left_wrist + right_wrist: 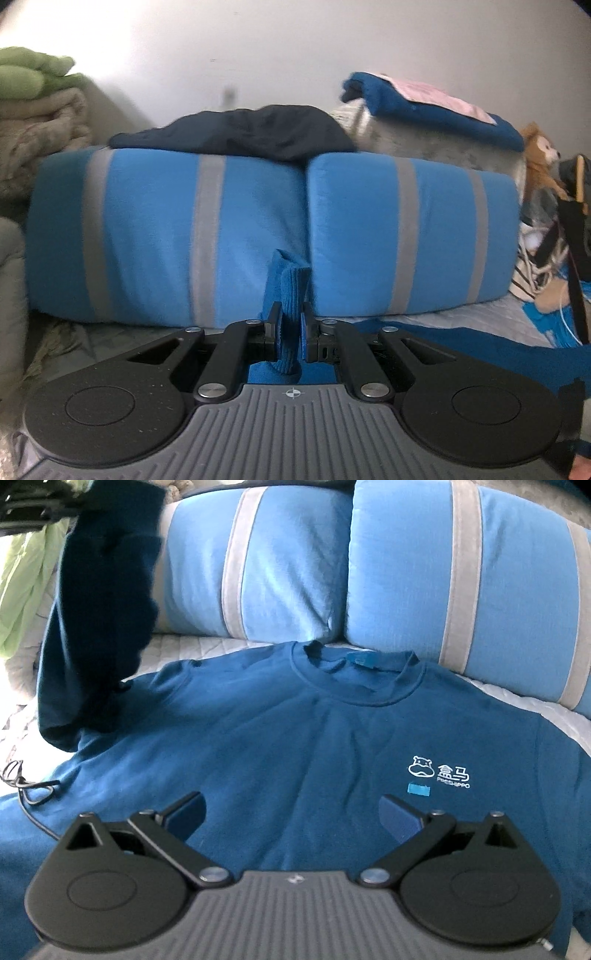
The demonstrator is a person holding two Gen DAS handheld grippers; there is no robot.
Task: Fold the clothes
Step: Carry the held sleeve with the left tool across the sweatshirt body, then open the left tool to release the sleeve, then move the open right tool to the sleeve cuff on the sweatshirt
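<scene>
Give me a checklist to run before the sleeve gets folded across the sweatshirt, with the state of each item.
1. Left claw shut on the ribbed cuff: ok.
2. Sleeve lifted off the sweatshirt: ok, it hangs at the upper left of the right wrist view.
3. Right claw open and holding nothing: ok, it hovers over the chest.
4. Sweatshirt body lying flat, collar toward the striped pillows: ok, only light wrinkles.
5. Black cable clear of the sweatshirt: not ok, it lies on the fabric at the left edge.
6. Other sleeve's position: cannot tell, out of view.
</scene>
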